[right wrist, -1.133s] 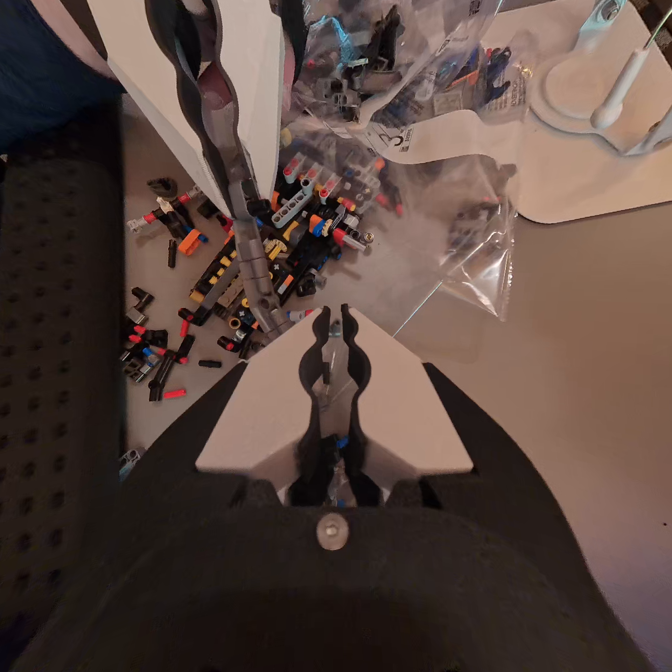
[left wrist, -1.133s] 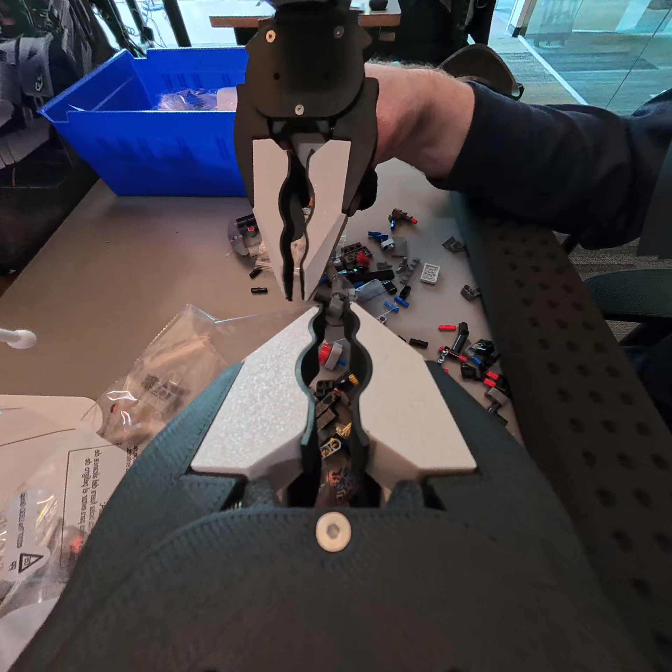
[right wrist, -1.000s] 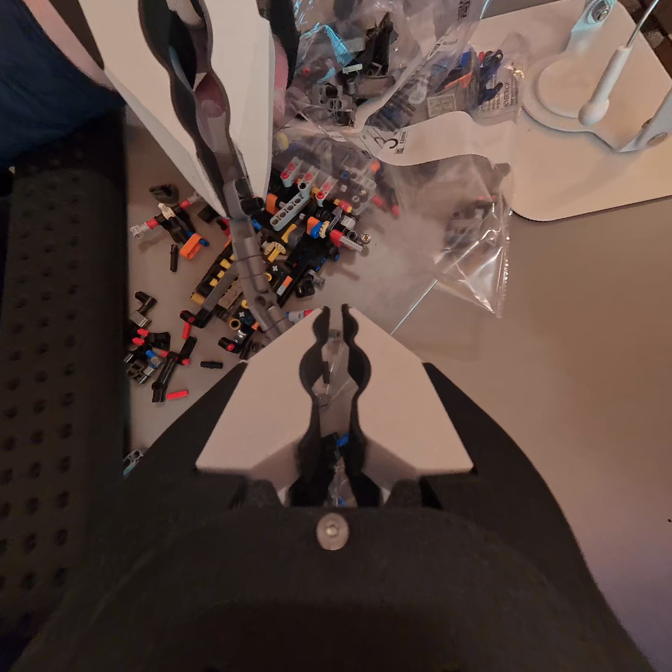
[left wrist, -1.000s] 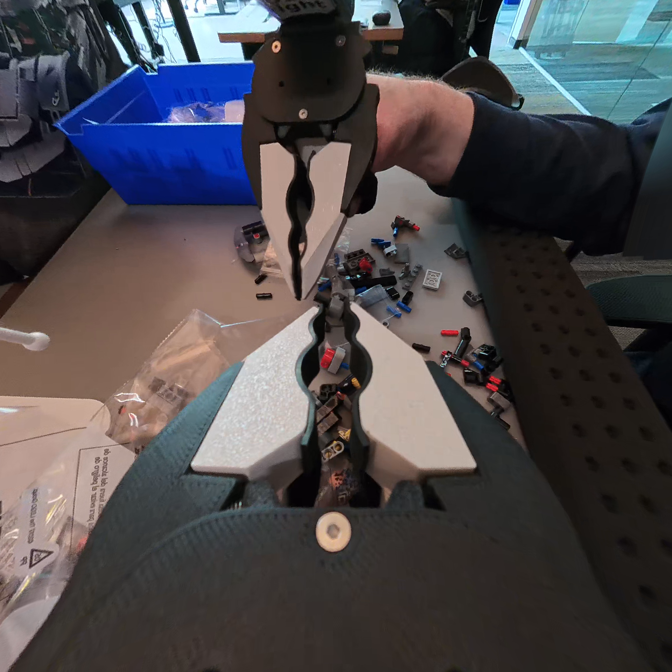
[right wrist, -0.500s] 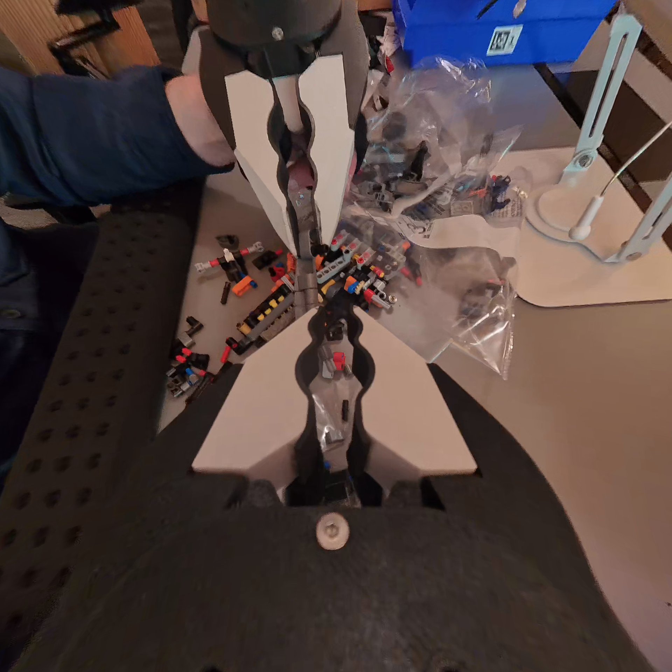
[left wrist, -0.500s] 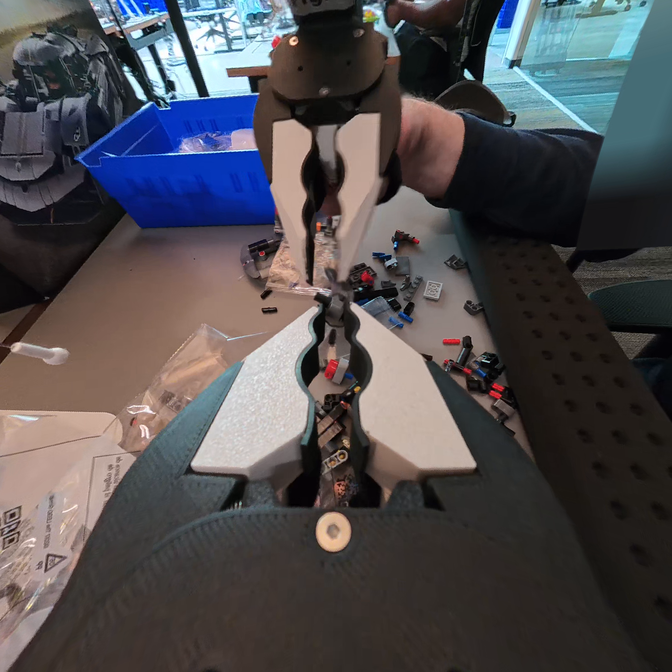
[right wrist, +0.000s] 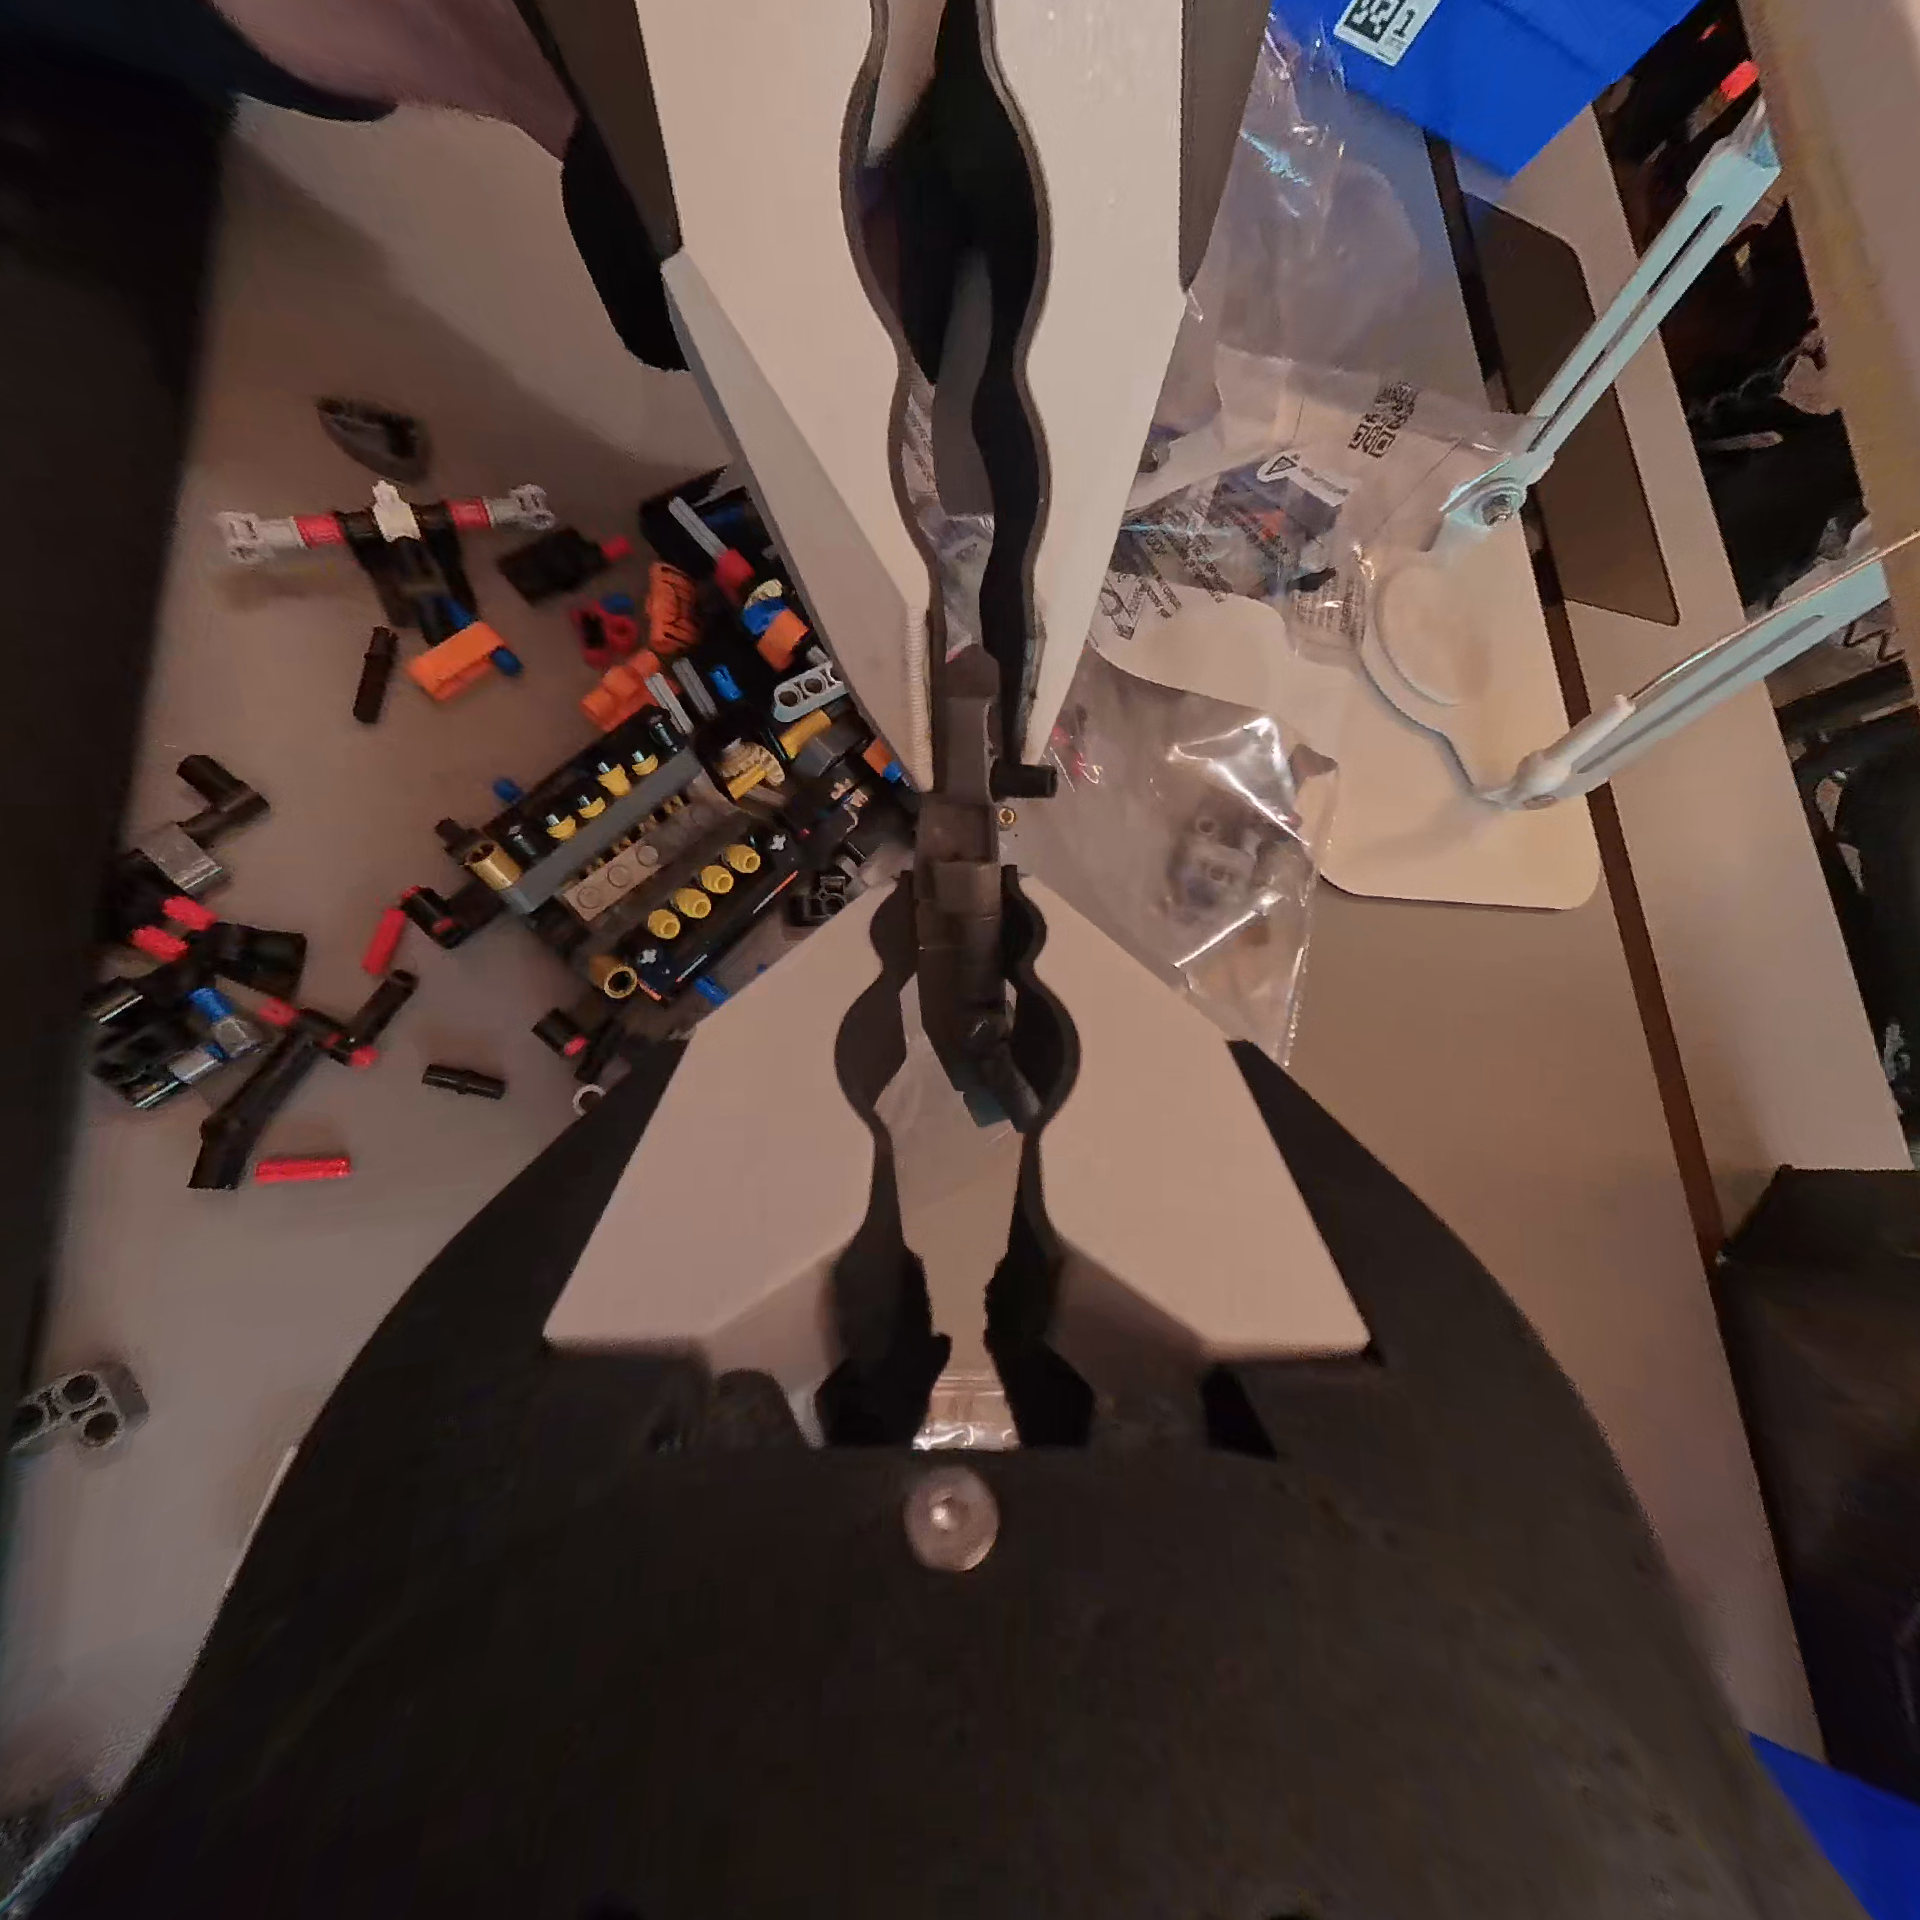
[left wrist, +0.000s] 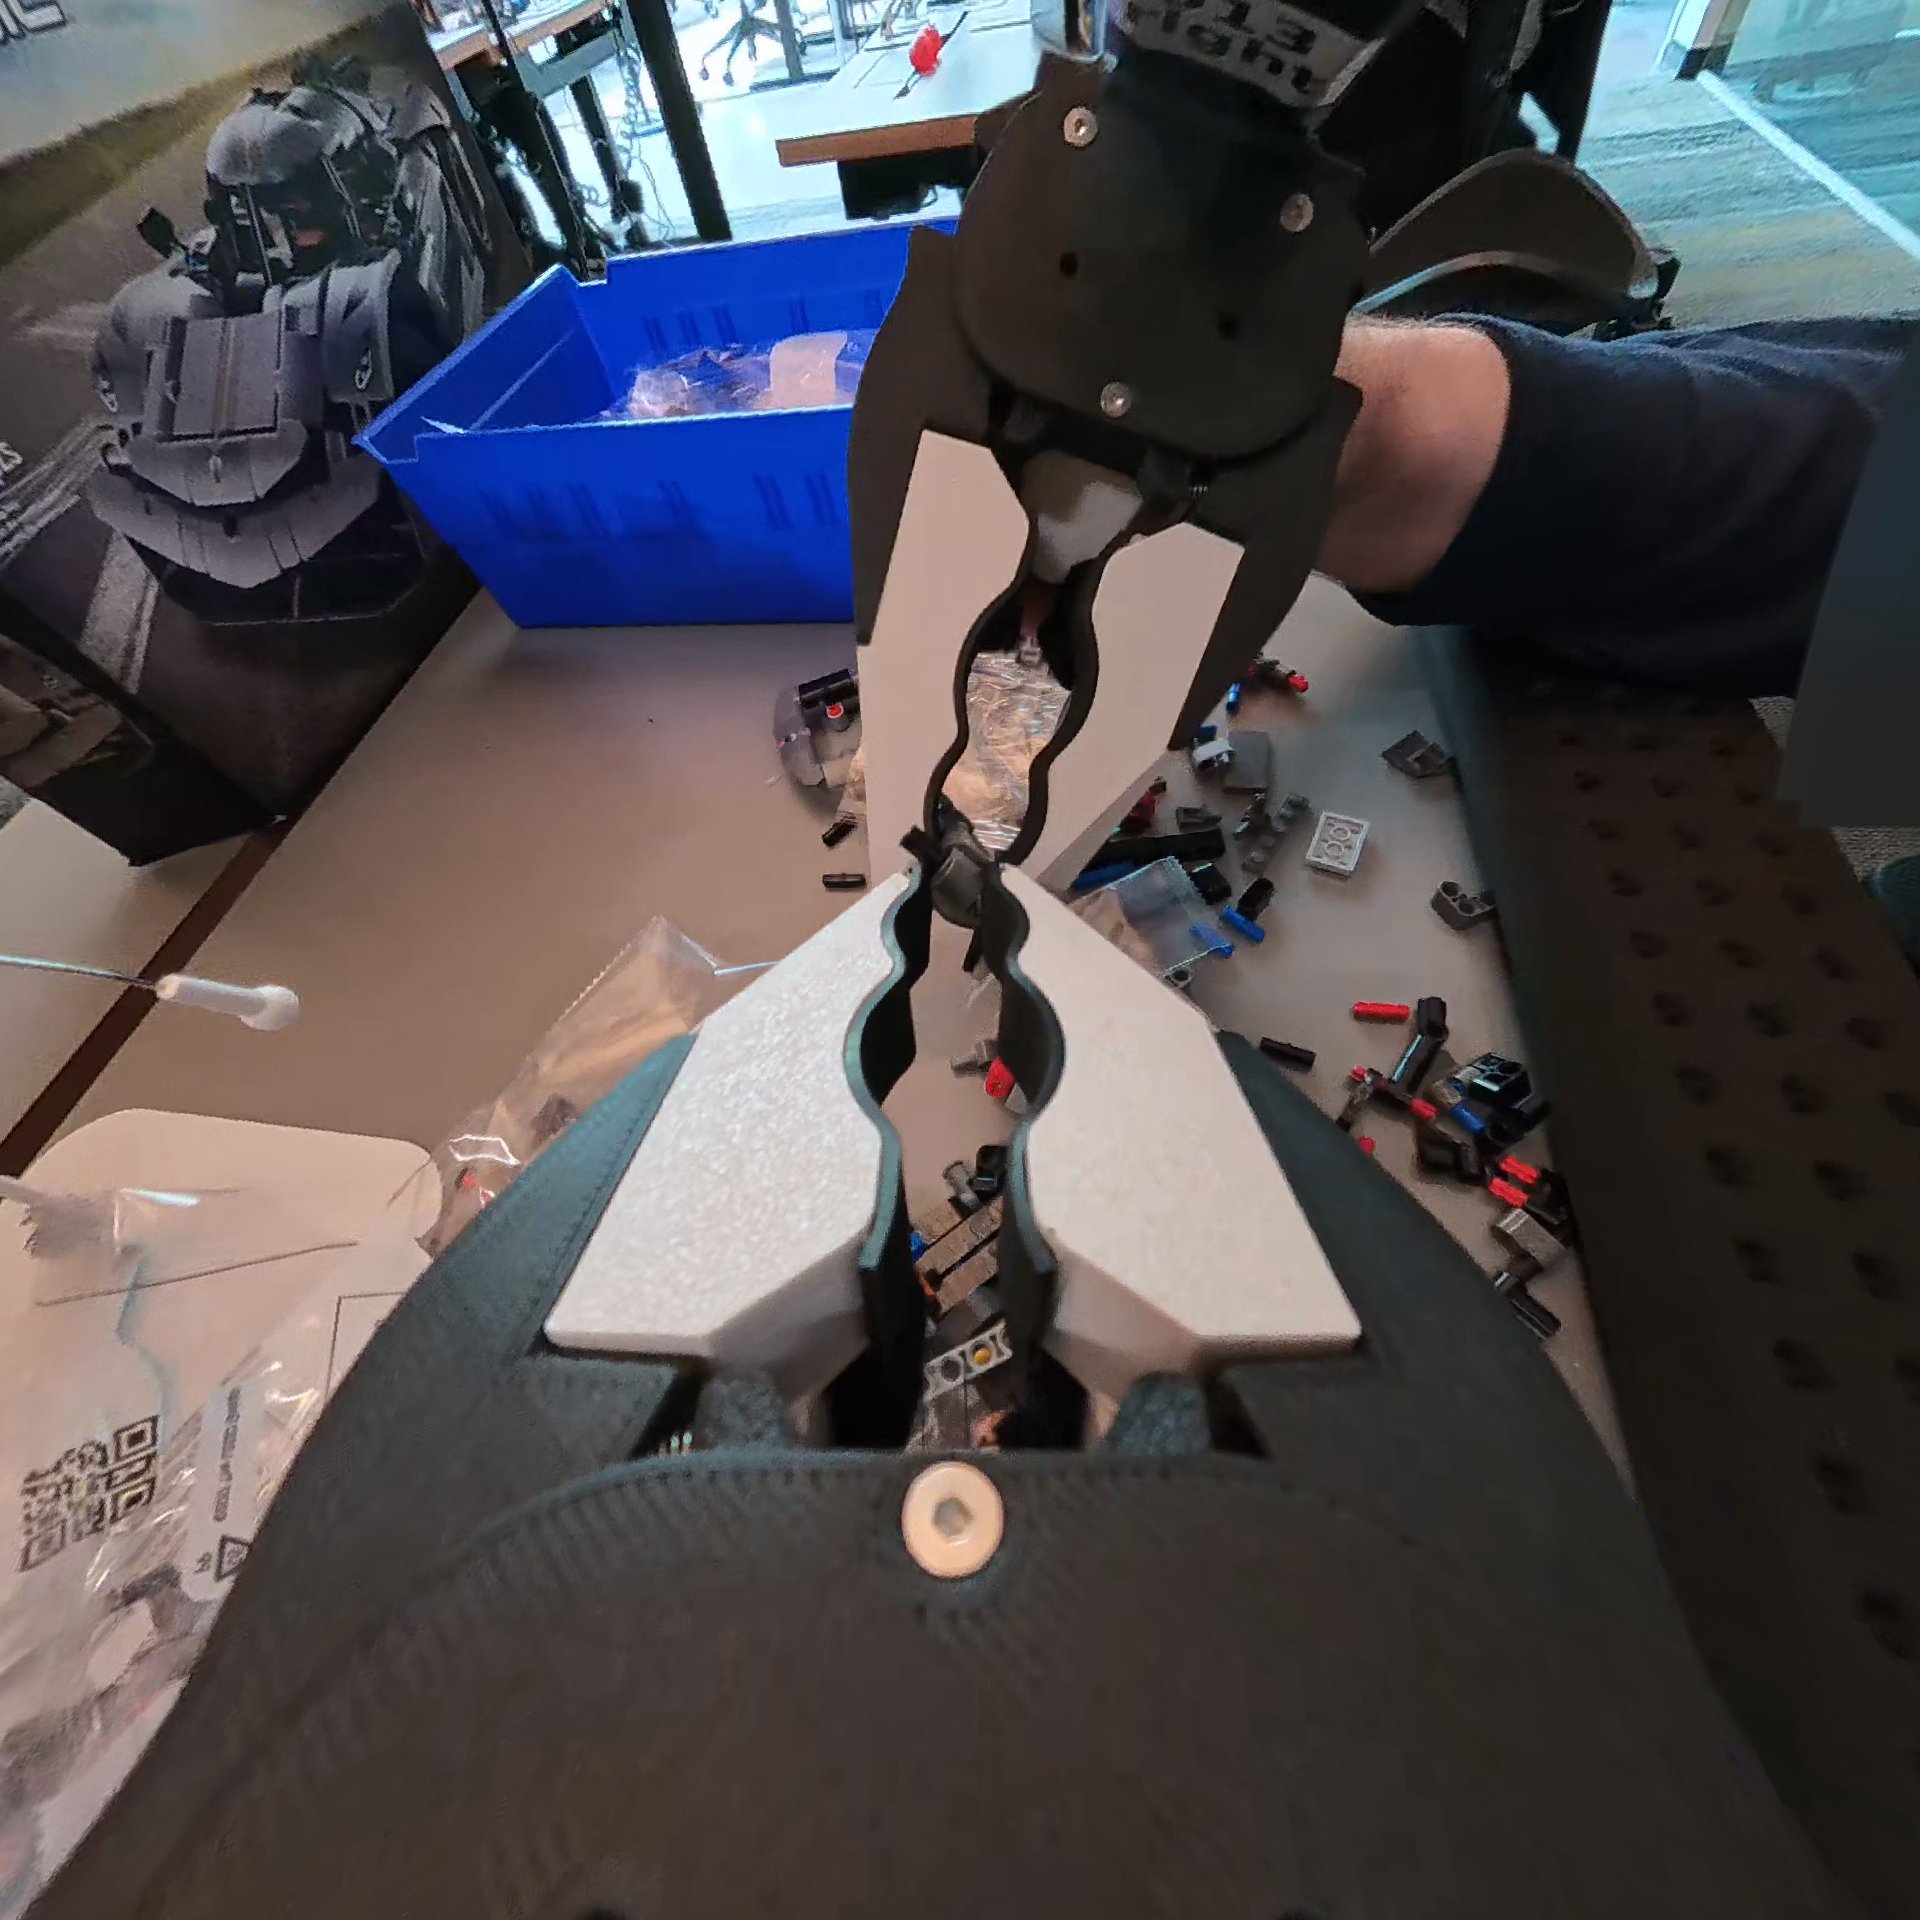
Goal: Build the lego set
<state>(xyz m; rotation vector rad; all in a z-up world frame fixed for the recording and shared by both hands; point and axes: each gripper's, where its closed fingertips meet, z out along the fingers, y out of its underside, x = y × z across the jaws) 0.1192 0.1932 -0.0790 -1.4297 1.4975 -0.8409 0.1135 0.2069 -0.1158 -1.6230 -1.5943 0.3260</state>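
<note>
Hand-held grippers (right wrist: 961,883) on grey beam (right wrist: 956,831)

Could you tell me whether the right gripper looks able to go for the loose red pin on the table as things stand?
Probably not yet: the right gripper and left gripper both grip the grey beam assembly. The red pin itself lies unobstructed.

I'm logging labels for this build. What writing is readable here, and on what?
I don't quote writing, so here is only what bears it.
Black band: white print, legible.
Bag: square code, warning sign, small print.
Blue bin: code sticker.
Box: letters cut off at the edge.
</note>
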